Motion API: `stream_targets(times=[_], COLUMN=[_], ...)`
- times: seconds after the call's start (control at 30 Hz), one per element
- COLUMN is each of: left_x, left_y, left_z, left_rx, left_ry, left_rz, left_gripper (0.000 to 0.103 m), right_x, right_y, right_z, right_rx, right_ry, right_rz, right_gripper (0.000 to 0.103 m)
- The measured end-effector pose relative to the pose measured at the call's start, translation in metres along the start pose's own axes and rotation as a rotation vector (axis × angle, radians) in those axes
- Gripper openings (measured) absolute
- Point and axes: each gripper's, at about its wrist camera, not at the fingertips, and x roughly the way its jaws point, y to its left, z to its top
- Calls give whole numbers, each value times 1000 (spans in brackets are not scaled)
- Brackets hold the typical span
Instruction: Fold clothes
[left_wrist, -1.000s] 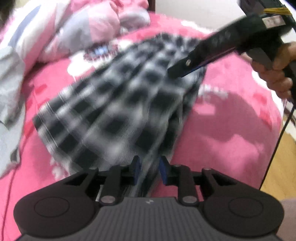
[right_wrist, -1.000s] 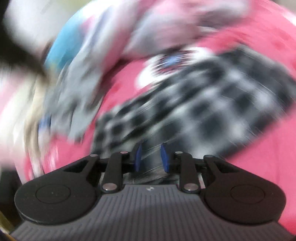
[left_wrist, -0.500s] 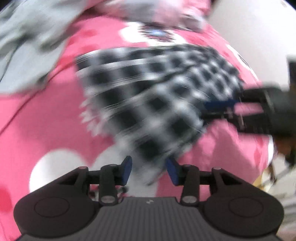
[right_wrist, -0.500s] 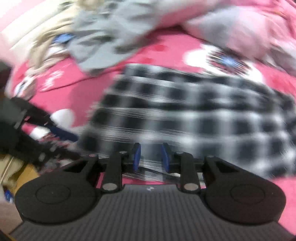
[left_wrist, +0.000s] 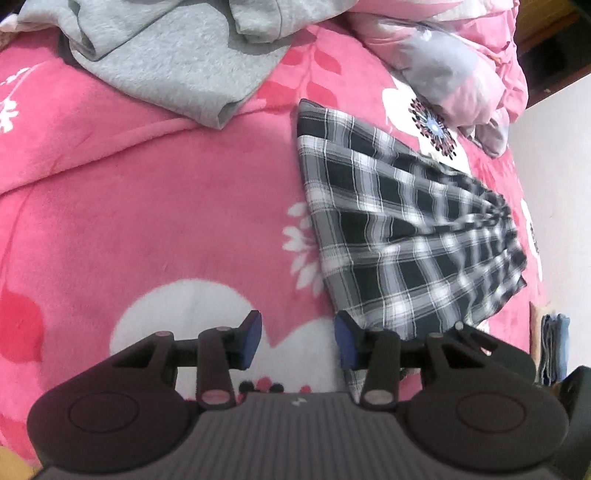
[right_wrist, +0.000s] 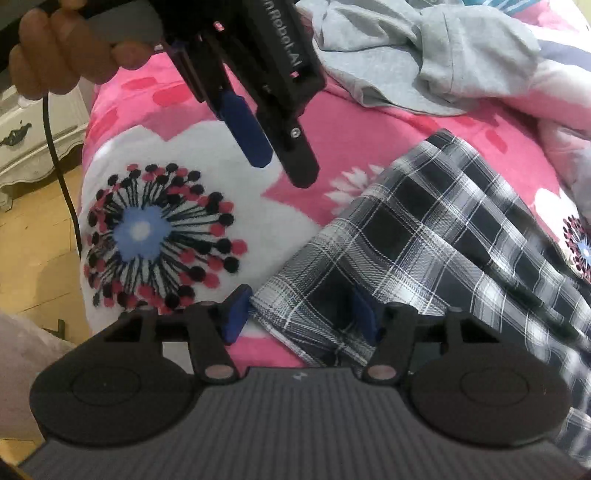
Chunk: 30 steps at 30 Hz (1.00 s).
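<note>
Two grippers are in my hands, and both have their fingers spread apart with nothing pinched. My left gripper (left_wrist: 297, 341) hovers above the pink flowered blanket (left_wrist: 147, 221), over a white flower shape, and the plaid garment (left_wrist: 399, 236) lies just to its right, flat on the blanket. The near corner of this black and white cloth reaches the right finger. My right gripper (right_wrist: 301, 314) is low over the same plaid garment (right_wrist: 443, 251); a corner of the cloth lies between its blue pads (right_wrist: 236, 314), but they do not press it. From the right wrist camera I see my left hand (right_wrist: 62, 51) holding the left gripper higher above the blanket. Behind, a grey garment (left_wrist: 177, 59) lies crumpled.
</note>
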Motion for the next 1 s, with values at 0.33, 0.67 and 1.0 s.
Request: stream_targets(times=[0.33, 0.67, 1.0], left_x=[48, 81, 91], left_y=[-8, -4, 3], left_z=[55, 88, 97], left_rx=[-37, -132, -200], left_ry=[-31, -48, -87], left_rz=[-100, -180, -173], left_gripper=[47, 39, 10], right_x=[2, 5, 7], right_y=[-13, -5, -1], right_z=[10, 12, 15], right_rx=[178, 225, 265], right_ry=[67, 87, 103], right_rz=[-30, -69, -105], right_gripper=[19, 19, 19])
